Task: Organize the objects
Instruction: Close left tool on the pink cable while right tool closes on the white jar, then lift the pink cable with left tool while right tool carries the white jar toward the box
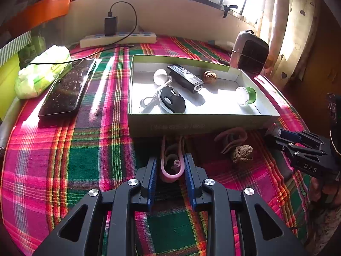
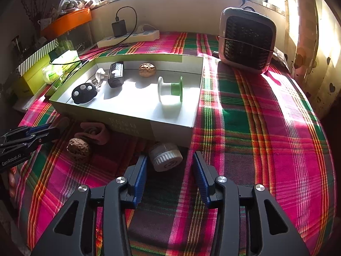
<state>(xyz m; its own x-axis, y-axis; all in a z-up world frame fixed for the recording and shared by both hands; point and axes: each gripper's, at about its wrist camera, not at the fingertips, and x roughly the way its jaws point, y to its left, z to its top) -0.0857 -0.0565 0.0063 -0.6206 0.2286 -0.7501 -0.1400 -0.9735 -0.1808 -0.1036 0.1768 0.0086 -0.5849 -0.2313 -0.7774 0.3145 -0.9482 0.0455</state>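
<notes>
An open white box (image 1: pixel 204 125) (image 2: pixel 170 128) on the plaid cloth holds a black key fob (image 1: pixel 171 101), a black rectangular gadget (image 1: pixel 185 81), a walnut (image 1: pixel 210 76) and a green and white spool (image 1: pixel 245 95) (image 2: pixel 170 91). My left gripper (image 1: pixel 170 164) has its blue pads either side of a pink clip (image 1: pixel 171 170) lying in front of the box; the pads touch its sides. My right gripper (image 2: pixel 169 164) is open, with a white ribbed cap (image 2: pixel 165 156) on the cloth between its fingertips. A second walnut (image 1: pixel 243 152) (image 2: pixel 77 148) and a brown band (image 2: pixel 93 133) lie nearby.
A phone (image 1: pixel 68 89) and a tissue pack (image 1: pixel 42 72) lie left of the box. A power strip with a charger (image 1: pixel 119 38) runs along the back wall. A small fan (image 2: pixel 247 40) stands at the back right. Boxes stack at the left edge.
</notes>
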